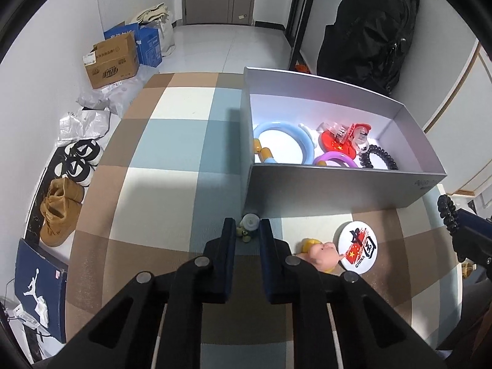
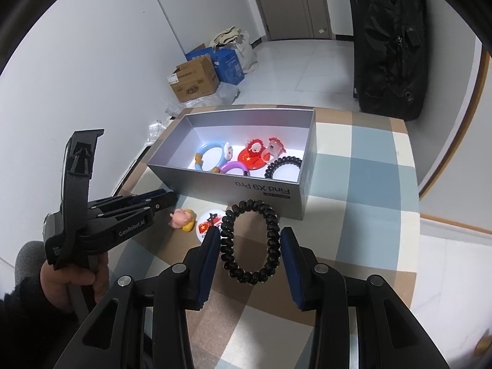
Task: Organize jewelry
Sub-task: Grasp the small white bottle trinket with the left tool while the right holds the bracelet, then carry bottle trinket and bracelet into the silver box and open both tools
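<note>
My left gripper [image 1: 247, 229] points down at the checked tablecloth just in front of the grey box [image 1: 338, 189]. Its jaws are shut on a small pale green trinket [image 1: 248, 224]. My right gripper [image 2: 250, 240] hangs over the table before the box [image 2: 276, 195], shut on a black coil hair tie [image 2: 250, 244] that is stretched into an oval between the pads. In the box lie a blue ring [image 2: 209, 156], a purple ring [image 2: 235, 166], a red badge [image 2: 252, 156], a clear clip [image 2: 273, 150] and another black coil tie [image 2: 283, 166]. The left gripper [image 2: 170, 199] also shows in the right wrist view.
A pink pig figure [image 1: 323, 253] and a white round badge [image 1: 359, 247] lie on the cloth to the right of my left gripper. Cardboard boxes [image 1: 112, 63], shoes [image 1: 61, 212] and a blue shoebox [image 1: 40, 289] sit on the floor left of the table. A black backpack [image 1: 369, 27] stands behind the box.
</note>
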{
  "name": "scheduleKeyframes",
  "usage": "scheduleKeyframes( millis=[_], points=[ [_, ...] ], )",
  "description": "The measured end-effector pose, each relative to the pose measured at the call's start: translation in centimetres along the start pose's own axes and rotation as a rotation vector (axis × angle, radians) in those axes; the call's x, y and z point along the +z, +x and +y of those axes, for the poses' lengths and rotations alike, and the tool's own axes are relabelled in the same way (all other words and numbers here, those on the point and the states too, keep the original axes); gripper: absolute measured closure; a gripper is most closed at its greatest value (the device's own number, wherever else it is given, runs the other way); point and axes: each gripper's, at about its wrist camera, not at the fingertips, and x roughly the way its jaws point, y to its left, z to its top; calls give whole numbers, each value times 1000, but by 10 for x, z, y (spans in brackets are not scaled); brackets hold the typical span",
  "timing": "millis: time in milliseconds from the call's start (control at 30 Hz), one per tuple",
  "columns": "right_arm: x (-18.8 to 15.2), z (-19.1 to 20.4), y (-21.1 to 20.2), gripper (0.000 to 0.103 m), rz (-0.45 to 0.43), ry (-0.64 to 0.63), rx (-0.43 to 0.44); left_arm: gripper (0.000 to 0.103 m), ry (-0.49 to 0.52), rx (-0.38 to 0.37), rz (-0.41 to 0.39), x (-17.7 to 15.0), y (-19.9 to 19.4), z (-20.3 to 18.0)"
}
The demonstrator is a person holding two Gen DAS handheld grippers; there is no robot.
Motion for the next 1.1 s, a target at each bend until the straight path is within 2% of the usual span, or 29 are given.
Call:
scheduleKeyframes(
  millis=[200, 500, 733, 967, 1100],
  points=[
    [1, 0, -2, 64, -8, 4, -1, 97, -10, -30, -4, -1, -4, 0],
    [3, 2, -2, 64, -20, 8, -2, 97, -8, -75, -10, -2, -15, -6],
    [6, 3, -5, 64, -40, 30, 28, 97, -42, -143, -28, -2, -36, -1],
    [19, 5, -17, 64, -100, 69, 69, 97, -40, -207, -107, 10, -68, -6],
    [28, 11, -27, 64, -152, 58, 82, 97, -18, -218, -142, 14, -80, -12]
  ],
)
